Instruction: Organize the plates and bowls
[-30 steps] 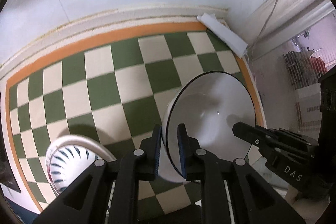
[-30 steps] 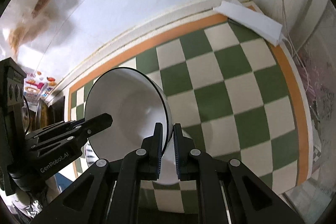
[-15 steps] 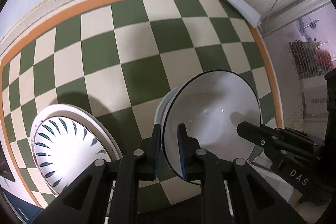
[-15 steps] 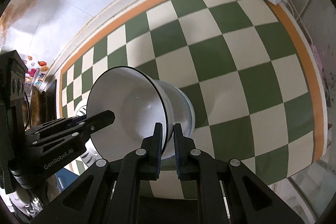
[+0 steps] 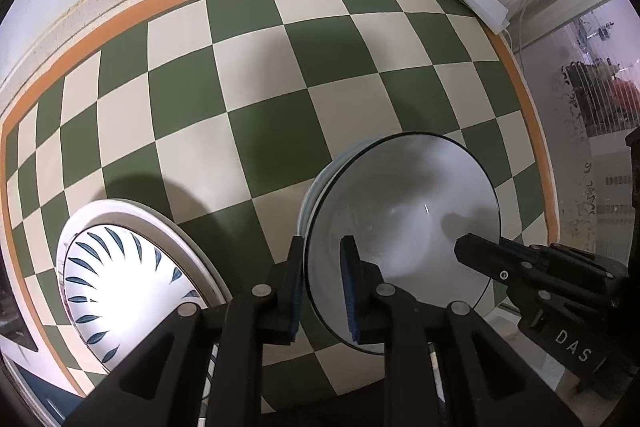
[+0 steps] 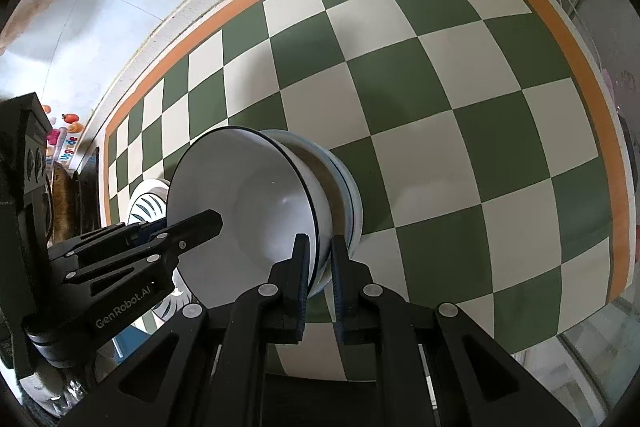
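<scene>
Bowl (image 5: 404, 227) being set down by both my grippers into another bowl on the checkered mat (image 5: 248, 99).

I am holding the white bowl, rimmed in a thin dark line, by opposite sides of its rim: my left gripper (image 5: 323, 283) is straddling the near-left edge and its jaws are opening, the rim between them with a gap showing at the inner pad, while my right gripper (image 6: 320, 277) is clamping the other side, jaws together on the rim. The bowl is sitting nested in a second white bowl (image 6: 346, 195) that is resting on the green-and-cream mat. A plate with blue leaf strokes (image 5: 120, 279) is lying just beside them, to the left.
</scene>
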Tool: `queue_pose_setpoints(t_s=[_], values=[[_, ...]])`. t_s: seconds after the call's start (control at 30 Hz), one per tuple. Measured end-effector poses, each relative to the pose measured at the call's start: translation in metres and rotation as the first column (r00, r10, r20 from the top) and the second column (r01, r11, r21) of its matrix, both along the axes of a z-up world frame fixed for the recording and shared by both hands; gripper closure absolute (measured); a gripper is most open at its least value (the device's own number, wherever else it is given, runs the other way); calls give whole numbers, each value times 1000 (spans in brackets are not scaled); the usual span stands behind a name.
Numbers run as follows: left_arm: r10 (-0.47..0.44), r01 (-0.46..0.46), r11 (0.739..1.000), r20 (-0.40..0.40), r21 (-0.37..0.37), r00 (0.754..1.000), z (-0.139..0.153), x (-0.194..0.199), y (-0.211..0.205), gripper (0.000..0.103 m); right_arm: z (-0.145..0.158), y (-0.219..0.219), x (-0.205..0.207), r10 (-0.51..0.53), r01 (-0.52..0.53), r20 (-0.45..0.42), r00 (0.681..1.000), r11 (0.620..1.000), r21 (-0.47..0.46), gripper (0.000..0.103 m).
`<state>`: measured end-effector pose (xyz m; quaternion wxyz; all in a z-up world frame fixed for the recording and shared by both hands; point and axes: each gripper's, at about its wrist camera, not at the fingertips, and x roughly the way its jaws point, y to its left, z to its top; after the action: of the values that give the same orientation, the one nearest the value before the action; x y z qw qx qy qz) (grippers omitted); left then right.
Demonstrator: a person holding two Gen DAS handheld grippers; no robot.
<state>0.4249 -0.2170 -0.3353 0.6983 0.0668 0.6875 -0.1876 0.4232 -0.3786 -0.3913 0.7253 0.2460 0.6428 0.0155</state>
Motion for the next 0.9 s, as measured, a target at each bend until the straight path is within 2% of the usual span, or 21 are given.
queue_pose_setpoints(t_s=[0.5, 0.73, 0.77, 0.9], values=[[-6, 5, 999, 17, 35, 1000, 1, 1, -4, 86, -2, -4, -1, -7, 7, -9, 1000, 1000, 25, 87], [-30, 29, 999, 65, 17, 997, 30, -10, 2, 86, 18, -2, -9, 3, -2, 16, 1000, 1000, -13, 86], [-36, 35, 999, 78, 9, 996, 37, -13, 3, 86, 25, 0, -12, 10, -9, 26, 1000, 999, -37, 83], [-56, 58, 998, 128, -11, 990, 64, -25, 12, 75, 52, 2, -28, 10, -3, 80, 997, 996, -86, 55]])
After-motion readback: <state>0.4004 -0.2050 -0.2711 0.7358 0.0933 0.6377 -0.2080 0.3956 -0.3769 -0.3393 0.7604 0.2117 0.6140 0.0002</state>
